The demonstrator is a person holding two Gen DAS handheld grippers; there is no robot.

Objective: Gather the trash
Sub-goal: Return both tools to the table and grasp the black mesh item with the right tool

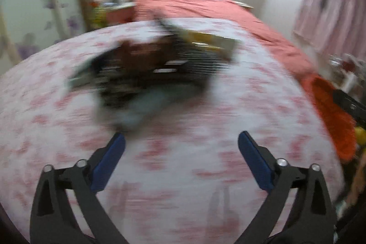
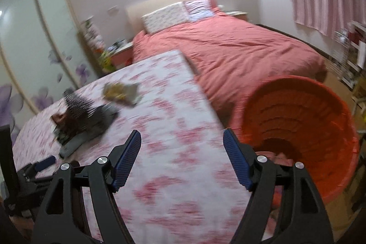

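2 handheld grippers are hovering over 1 table draped in a pink-and-white floral cloth (image 2: 178,129). The left gripper (image 1: 181,143) is showing both blue pads spread wide apart with nothing between them. The right gripper (image 2: 182,148) is likewise standing with its jaws parted and empty.

The trash is lying on the cloth in 2 blurred clusters: 1 dark heap of wrappers (image 2: 84,118) sitting at 10 o'clock from the right gripper, and 1 yellow snack packet (image 2: 121,93) just beyond it at 11 o'clock. In the left wrist view the dark heap is lying at 12 o'clock, just ahead of the fingertips; motion blur is hiding how many pieces it holds.

1 orange basket (image 2: 320,120) is standing beside the table's edge at 2 o'clock from the right gripper. 1 bed with a coral quilt (image 2: 240,49) is filling the background, carrying 2 pillows (image 2: 164,17).
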